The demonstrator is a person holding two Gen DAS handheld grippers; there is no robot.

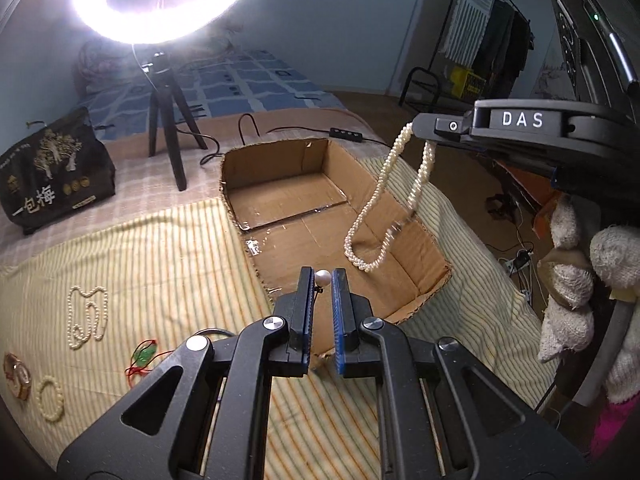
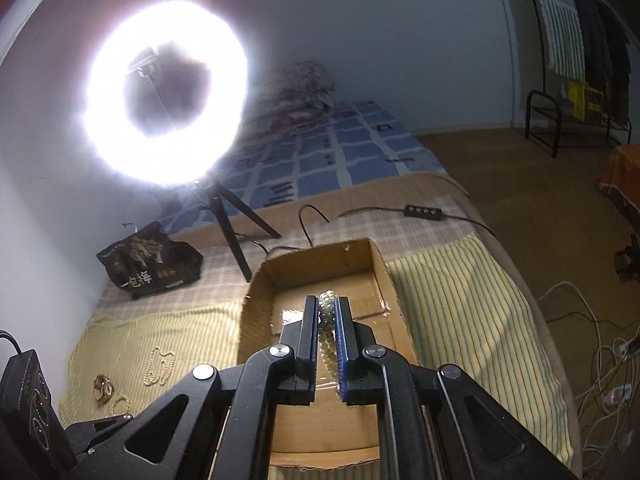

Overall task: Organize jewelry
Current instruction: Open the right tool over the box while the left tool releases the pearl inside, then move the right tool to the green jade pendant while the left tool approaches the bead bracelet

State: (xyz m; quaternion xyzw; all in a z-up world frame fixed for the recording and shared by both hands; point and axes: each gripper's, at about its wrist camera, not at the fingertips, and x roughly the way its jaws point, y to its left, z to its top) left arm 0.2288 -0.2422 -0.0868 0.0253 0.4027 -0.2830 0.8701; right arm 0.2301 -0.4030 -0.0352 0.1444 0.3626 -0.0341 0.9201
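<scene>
My left gripper (image 1: 322,277) is shut on a pearl earring (image 1: 322,278), held just above the near edge of the open cardboard box (image 1: 416,280). My right gripper (image 2: 327,304) is shut on a thick pearl necklace (image 2: 326,320); in the left wrist view the necklace (image 1: 380,208) hangs in a loop from the right gripper (image 1: 424,130) over the box. On the striped cloth to the left lie a thin pearl necklace (image 1: 87,316), a pearl bracelet (image 1: 50,398), a gold watch (image 1: 18,374) and a green pendant on red cord (image 1: 143,356).
A ring light on a black tripod (image 1: 168,128) stands behind the box. A black bag (image 1: 56,172) sits at the back left. A cable with a remote (image 1: 346,134) runs behind the box. The bed edge drops off to the right.
</scene>
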